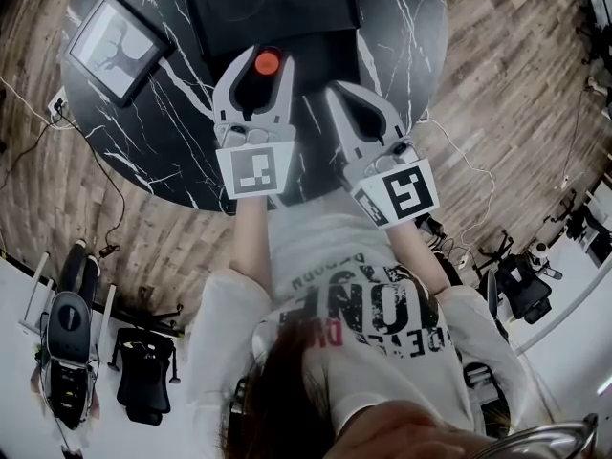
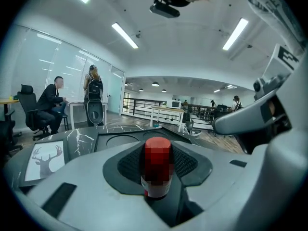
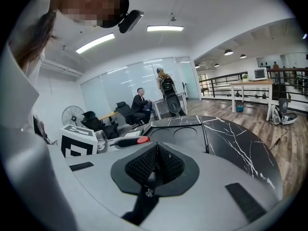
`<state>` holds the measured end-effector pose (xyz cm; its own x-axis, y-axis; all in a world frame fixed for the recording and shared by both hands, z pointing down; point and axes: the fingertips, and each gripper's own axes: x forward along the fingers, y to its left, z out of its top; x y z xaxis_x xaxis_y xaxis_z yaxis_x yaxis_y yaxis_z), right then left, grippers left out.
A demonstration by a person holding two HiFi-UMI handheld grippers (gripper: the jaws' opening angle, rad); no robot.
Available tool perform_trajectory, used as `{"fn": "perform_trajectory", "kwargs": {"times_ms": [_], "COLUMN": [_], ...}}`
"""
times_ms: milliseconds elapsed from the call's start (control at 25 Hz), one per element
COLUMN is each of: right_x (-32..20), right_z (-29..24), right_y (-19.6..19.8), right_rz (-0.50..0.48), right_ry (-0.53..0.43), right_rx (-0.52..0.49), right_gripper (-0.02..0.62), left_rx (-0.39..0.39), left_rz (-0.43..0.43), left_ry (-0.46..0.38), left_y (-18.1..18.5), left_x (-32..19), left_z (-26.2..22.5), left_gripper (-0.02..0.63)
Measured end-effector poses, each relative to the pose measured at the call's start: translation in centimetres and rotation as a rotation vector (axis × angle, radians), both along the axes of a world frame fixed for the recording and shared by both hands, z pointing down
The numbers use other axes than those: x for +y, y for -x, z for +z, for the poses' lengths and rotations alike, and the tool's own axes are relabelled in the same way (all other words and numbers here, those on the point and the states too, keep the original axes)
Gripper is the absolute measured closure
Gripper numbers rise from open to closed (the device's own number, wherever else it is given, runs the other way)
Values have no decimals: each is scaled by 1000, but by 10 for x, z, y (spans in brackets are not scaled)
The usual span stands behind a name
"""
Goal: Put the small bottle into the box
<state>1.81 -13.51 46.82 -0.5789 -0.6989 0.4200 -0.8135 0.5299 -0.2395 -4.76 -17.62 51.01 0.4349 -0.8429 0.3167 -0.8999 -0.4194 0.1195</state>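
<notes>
Small bottle (image 2: 156, 167): red cap, upright between my left pads; just on the near side of the box, not yet in it.
Left gripper (image 1: 256, 70): clamped on the bottle's body.
Right gripper (image 3: 155, 162): jaws pressed together, holding nothing; near the box's near right corner.
Box (image 1: 325, 8): black, shallow, with round recesses; on the bench (image 1: 153, 132).
Handling: probably light, stiff and smooth-sided, so it may slip or tip. The body below the cap looks the best place to hold.
</notes>
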Motion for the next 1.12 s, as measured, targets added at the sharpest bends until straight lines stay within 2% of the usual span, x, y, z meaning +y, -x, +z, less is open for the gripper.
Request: {"fn": "perform_trajectory", "kwargs": {"times_ms": [280, 560, 800, 1000, 1120], "right_x": [1, 5, 6, 8, 9], "right_z": [-1, -1, -2, -1, 0], "right_y": [3, 8, 5, 0, -3], "right_rz": [-2, -10, -4, 2, 5], "right_ry": [3, 2, 2, 2, 1], "right_rx": [2, -4, -3, -2, 1], "right_gripper": [594, 594, 594, 594, 594], "left_rx": [-44, -138, -135, -178, -183], "left_rz": [10, 50, 52, 41, 40], "left_ry": [44, 67, 92, 164, 174], "left_y": [-5, -13, -13, -12, -12], "left_x": [3, 3, 3, 11, 13], "left_z": [9, 21, 23, 27, 29], "left_gripper": [456, 456, 456, 453, 453]}}
